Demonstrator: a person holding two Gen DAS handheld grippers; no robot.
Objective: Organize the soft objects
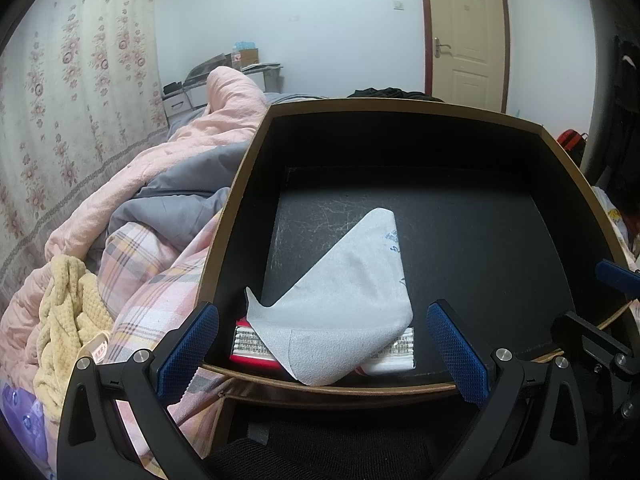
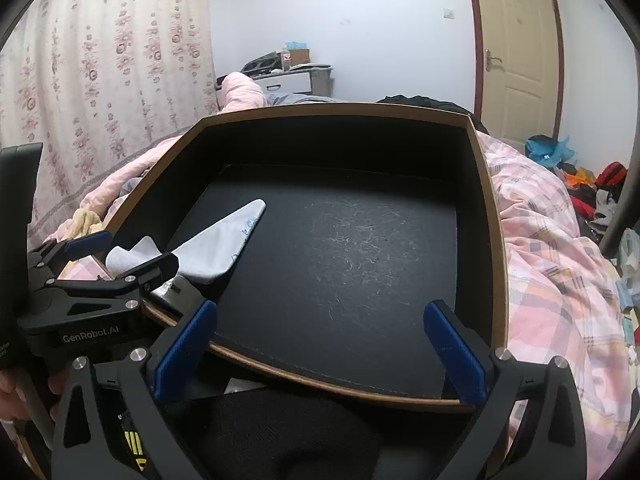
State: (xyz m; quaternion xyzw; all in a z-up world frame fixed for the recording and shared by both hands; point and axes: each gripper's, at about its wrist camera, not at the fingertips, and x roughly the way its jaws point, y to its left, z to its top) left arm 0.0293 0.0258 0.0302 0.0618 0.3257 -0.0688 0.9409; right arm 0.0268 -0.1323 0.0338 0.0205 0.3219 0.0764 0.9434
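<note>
Both claws hang released over a black box (image 1: 400, 136) set on a rumpled bed: left gripper (image 1: 322, 344) spread wide above a grey cloth (image 1: 348, 304) draped across a red-and-white packet (image 1: 252, 346) at the box's near-left corner, right gripper (image 2: 320, 344) spread over the bare floor. To tidy it well, the left claw would likely pinch the cloth's near edge alone, clear of the packet beneath, while a yellow knitted towel (image 1: 68, 320) waits outside on the bedding

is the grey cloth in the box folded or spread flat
Folded. The grey cloth lies in the black box doubled into a rough triangle, its near corner curling over onto itself, on top of a red and white packet.
</note>
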